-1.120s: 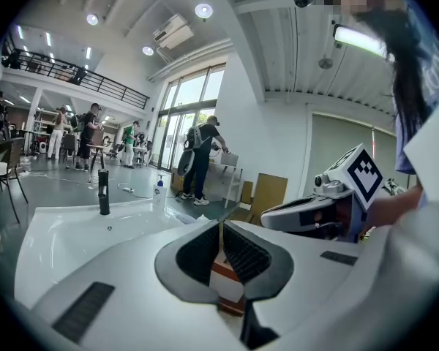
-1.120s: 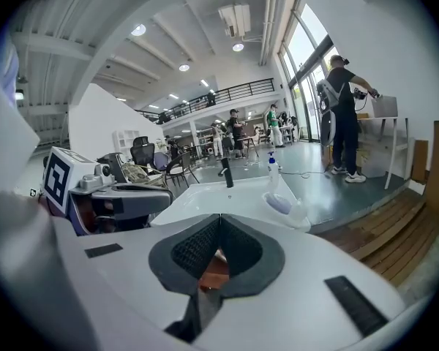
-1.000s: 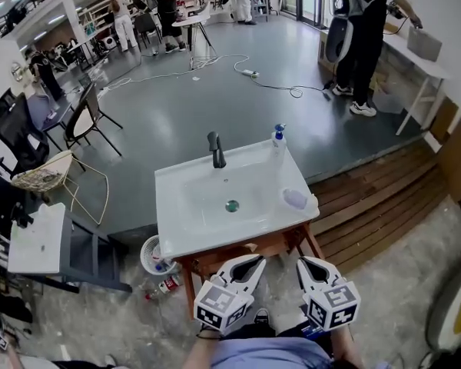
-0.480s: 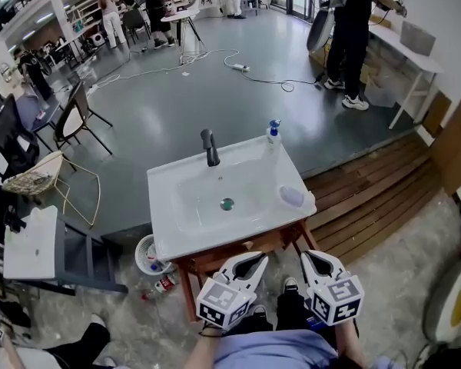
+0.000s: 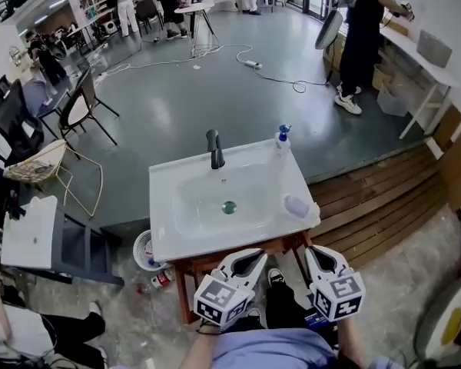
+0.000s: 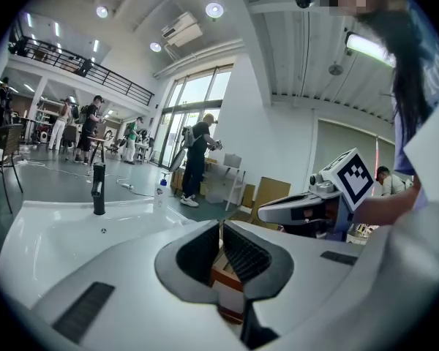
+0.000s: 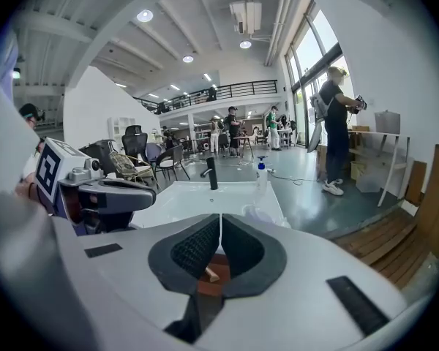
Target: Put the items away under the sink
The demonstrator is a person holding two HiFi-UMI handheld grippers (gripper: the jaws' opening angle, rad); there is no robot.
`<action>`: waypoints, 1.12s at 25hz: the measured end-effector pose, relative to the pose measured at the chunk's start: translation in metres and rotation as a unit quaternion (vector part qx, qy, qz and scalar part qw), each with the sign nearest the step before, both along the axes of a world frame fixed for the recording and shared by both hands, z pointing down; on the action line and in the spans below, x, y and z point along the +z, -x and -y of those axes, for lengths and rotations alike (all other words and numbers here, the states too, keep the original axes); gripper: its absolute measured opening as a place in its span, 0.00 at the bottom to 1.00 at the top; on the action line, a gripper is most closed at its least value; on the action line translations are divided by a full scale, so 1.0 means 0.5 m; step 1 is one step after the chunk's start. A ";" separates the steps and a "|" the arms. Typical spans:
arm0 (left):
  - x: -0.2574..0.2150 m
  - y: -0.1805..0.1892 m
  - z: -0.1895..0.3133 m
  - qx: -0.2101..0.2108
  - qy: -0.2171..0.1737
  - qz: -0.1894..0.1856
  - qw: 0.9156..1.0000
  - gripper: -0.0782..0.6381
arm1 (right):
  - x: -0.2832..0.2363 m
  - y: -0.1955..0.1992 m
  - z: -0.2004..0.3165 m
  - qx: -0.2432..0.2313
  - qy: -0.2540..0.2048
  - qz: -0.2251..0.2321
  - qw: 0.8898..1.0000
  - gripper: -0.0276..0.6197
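Two claws, the left claw [image 5: 250, 258] and the right claw [image 5: 316, 254], are at the near edge of the sink worktop [image 5: 177, 233]. Both have jaws together and hold nothing. One pump bottle [image 5: 282, 139] stands at the far right corner. One pale object [image 5: 296, 205] lies on the right edge. One faucet [image 5: 213, 149] stands at the far edge.

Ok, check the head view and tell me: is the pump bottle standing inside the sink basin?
No: the pump bottle stands on the back right corner ledge of the sink, outside the basin and right of the faucet.
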State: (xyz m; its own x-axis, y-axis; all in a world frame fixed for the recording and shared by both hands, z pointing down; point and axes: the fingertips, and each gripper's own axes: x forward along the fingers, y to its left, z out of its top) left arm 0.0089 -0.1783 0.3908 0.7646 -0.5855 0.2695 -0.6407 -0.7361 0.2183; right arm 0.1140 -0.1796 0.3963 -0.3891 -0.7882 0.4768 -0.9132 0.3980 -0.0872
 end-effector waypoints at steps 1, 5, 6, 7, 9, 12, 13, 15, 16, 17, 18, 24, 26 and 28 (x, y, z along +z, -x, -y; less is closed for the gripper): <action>0.003 -0.004 0.011 -0.001 0.001 0.001 1.000 0.12 | 0.001 -0.008 0.016 -0.006 -0.003 -0.001 1.000 0.07; 0.010 -0.029 0.065 -0.002 0.004 -0.001 1.000 0.12 | 0.013 -0.035 0.086 -0.043 -0.013 -0.018 0.999 0.08; 0.010 -0.035 0.081 -0.005 0.005 -0.001 1.000 0.12 | 0.018 -0.043 0.106 -0.049 -0.011 -0.023 0.998 0.10; 0.010 -0.043 0.098 -0.007 0.004 0.000 1.000 0.12 | 0.024 -0.050 0.125 -0.056 -0.008 -0.024 0.998 0.16; 0.011 -0.057 0.130 -0.012 0.003 0.006 1.000 0.12 | 0.035 -0.057 0.159 -0.078 0.000 -0.021 0.997 0.25; 0.019 -0.076 0.164 -0.018 0.008 0.016 1.000 0.12 | 0.054 -0.054 0.196 -0.129 0.008 -0.030 0.991 0.39; 0.022 -0.081 0.173 -0.019 0.012 0.017 1.000 0.12 | 0.059 -0.053 0.206 -0.145 0.011 -0.037 0.989 0.44; 0.028 -0.089 0.188 -0.022 0.020 0.019 0.999 0.12 | 0.075 -0.054 0.226 -0.169 0.015 -0.051 0.984 0.51; 0.030 -0.091 0.194 -0.024 0.023 0.021 0.999 0.12 | 0.084 -0.054 0.237 -0.180 0.018 -0.055 0.982 0.52; 0.033 -0.091 0.200 -0.026 0.025 0.024 0.999 0.12 | 0.093 -0.053 0.247 -0.189 0.021 -0.057 0.980 0.53; 0.035 -0.090 0.206 -0.029 0.026 0.025 0.999 0.12 | 0.102 -0.052 0.257 -0.200 0.025 -0.058 0.978 0.54; 0.051 -0.073 0.238 -0.056 0.041 0.035 0.997 0.12 | 0.169 -0.023 0.302 -0.279 0.046 -0.096 0.954 0.63; 0.055 -0.065 0.245 -0.066 0.045 0.036 0.996 0.12 | 0.203 -0.013 0.313 -0.301 0.061 -0.115 0.945 0.65; 0.057 -0.058 0.250 -0.074 0.048 0.037 0.995 0.12 | 0.237 -0.006 0.320 -0.318 0.080 -0.128 0.936 0.67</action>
State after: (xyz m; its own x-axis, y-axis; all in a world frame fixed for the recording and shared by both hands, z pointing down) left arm 0.0378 -0.3035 0.4192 0.6474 -0.6600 0.3813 -0.7580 -0.6101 0.2310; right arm 0.1168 -0.3397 0.5147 -0.6124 -0.3458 0.7109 -0.4945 0.8692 -0.0032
